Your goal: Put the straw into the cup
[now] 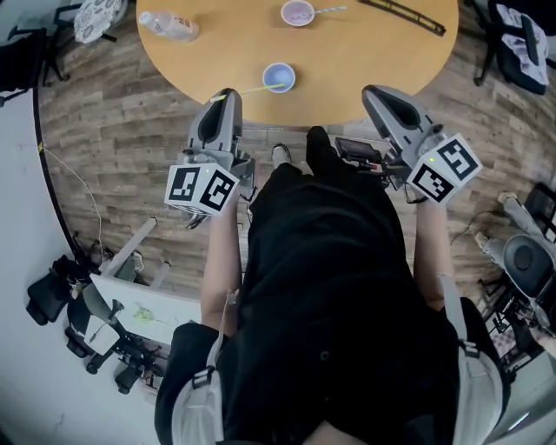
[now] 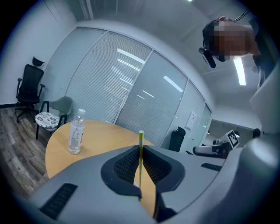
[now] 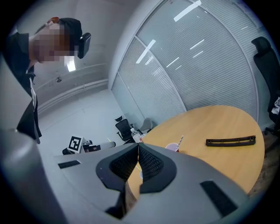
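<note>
A thin yellow-green straw [image 2: 141, 151] stands upright between the jaws of my left gripper [image 2: 141, 148], which is shut on it. In the head view the left gripper [image 1: 228, 96] hovers at the near edge of the round wooden table [image 1: 365, 69]. The straw [image 1: 254, 89] reaches from it toward a small blue cup [image 1: 279, 77] close in front. My right gripper [image 1: 376, 94] is over the table edge to the right. Its jaws [image 3: 138, 148] are shut with nothing between them.
A pink cup [image 1: 297, 12] holding a striped straw sits at the far side, and shows in the right gripper view too [image 3: 173, 148]. A plastic water bottle [image 1: 169, 26] lies far left. A black strip [image 1: 404, 16] lies far right. Office chairs and camera gear surround the table.
</note>
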`<state>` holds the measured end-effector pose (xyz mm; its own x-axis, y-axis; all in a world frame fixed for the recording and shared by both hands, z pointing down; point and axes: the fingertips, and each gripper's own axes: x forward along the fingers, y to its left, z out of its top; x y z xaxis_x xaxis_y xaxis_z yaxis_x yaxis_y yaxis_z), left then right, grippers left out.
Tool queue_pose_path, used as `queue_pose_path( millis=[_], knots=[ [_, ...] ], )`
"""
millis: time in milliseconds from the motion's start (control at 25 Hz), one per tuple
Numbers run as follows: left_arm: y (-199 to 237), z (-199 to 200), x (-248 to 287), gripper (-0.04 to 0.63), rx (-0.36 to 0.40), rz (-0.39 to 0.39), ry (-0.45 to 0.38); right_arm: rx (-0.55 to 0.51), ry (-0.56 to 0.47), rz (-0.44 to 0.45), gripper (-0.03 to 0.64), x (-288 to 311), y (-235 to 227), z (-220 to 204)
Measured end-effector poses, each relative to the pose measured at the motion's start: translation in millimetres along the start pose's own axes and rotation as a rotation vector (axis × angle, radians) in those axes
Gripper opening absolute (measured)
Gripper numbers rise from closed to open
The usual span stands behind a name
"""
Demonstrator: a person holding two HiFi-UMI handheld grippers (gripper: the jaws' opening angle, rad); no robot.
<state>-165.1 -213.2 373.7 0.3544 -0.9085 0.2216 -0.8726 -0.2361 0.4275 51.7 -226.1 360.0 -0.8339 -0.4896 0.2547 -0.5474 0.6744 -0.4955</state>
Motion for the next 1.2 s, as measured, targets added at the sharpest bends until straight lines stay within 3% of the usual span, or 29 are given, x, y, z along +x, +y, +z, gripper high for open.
queue_pose_path(
  millis=[440, 1200],
  knots=[
    [25.5, -38.7, 30.4, 0.035, -0.022, 0.076, 0.065, 0.004, 0.055, -0.001, 0.017, -1.5, -23.6, 0.6],
    [46.8, -82.6, 56.2, 0.037, -0.049, 0.117, 0.156, 0.015, 0.079, -0.022, 0.017, -1.7, -41.7, -2.1]
  ],
)
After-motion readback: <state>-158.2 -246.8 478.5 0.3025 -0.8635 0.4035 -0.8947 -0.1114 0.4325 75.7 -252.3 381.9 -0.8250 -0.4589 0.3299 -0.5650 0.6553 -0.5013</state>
